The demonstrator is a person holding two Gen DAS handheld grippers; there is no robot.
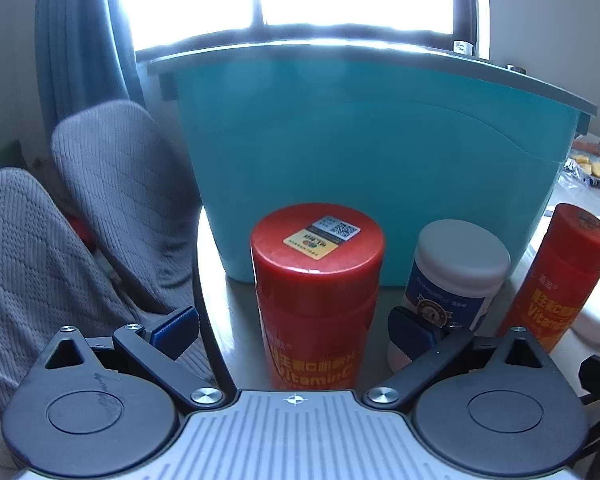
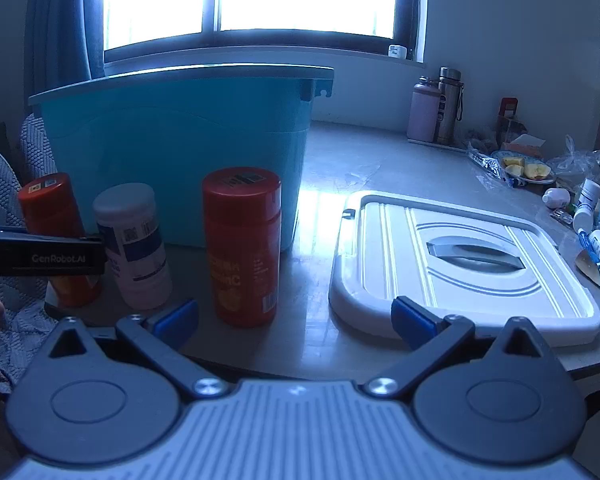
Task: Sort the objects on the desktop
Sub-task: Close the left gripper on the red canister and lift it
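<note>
Bottles: we see three standing upright in a row on the grey desk (image 2: 340, 152), in front of the teal bin (image 1: 364, 160).
Left red bottle (image 1: 318, 300): a Vitamin C bottle with a sticker on its cap, straight ahead of our left gripper (image 1: 294, 330), lined up with the gap between the fingers.
White bottle (image 1: 456, 276): grey cap, blue label, just beside the red one; the left gripper's inner blue pad overlaps its base in the picture, but we cannot tell whether they touch.
Second red bottle (image 1: 560, 276): at the row's other end.
Left gripper: fingers spread wide, holding nothing.
Right gripper (image 2: 296, 320): fingers also wide apart, nothing between them, low over the desk's near edge.
Bin lid (image 2: 460, 260): white, flat on the desk to the right of the bottles.
Desk's far right: small tubes and bottles (image 2: 592, 216), a plate of cut fruit (image 2: 524, 170), two flasks (image 2: 436, 108) near the wall.
Left of the desk: grey knitted cloth (image 1: 80, 220).
</note>
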